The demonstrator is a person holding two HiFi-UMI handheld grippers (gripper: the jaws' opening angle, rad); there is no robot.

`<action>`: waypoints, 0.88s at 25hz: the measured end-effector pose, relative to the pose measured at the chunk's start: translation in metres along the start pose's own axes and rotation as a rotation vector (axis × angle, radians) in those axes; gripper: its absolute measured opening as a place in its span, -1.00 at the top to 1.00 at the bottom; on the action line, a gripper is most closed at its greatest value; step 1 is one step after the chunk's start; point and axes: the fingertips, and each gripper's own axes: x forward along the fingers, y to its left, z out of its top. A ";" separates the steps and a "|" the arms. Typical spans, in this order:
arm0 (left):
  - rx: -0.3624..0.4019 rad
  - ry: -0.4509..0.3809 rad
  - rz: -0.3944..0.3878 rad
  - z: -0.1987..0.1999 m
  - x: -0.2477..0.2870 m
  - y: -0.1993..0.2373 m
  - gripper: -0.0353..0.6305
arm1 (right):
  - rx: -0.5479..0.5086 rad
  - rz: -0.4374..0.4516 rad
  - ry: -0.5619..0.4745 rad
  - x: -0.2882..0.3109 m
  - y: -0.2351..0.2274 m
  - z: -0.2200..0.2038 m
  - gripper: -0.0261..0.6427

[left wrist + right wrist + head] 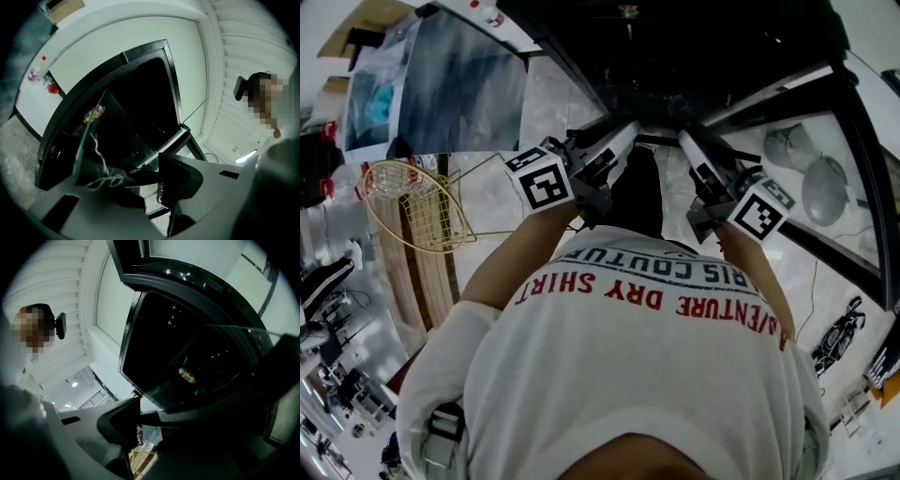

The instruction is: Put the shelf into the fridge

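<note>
Now both grippers are closed on glass. The left gripper (149,177) has its jaws pressed onto the near edge of the shelf (123,133). The shelf is a clear pane that runs from the jaws toward 11 o'clock in the left gripper view, and it is tilted, not level. A white cord (99,164) loops just beside those jaws at 9 o'clock. The right gripper (146,420) pinches the same pane from the other side, and in its own view the glass spreads toward 2 o'clock.

Beyond the pane stands the fridge (171,70), door open and inside dark. A drinks can (93,113) shows at 10 o'clock in the left gripper view, inside the fridge. In the head view both grippers reach toward 12 o'clock, up to the dark mouth. A wire basket (414,208) sits well apart at 9 o'clock.

So the shelf is held between the two grippers at the fridge opening. I cannot see it resting on any support inside. My judgement is that the step in hand is guiding the pane into the cabinet.

The next move calls for bringing the glass level and lining its side edges up with the supports. Then both hands push evenly so that neither corner jams. The grip has to hold firm meanwhile, since smooth glass slips easily between jaws.
</note>
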 end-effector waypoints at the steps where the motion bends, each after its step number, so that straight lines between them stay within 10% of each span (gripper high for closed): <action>1: 0.000 -0.001 0.001 0.000 0.000 0.001 0.57 | 0.004 -0.003 0.001 0.000 -0.001 0.000 0.57; 22: 0.036 -0.013 -0.007 0.023 0.015 0.025 0.54 | 0.014 -0.021 -0.007 0.026 -0.021 0.013 0.58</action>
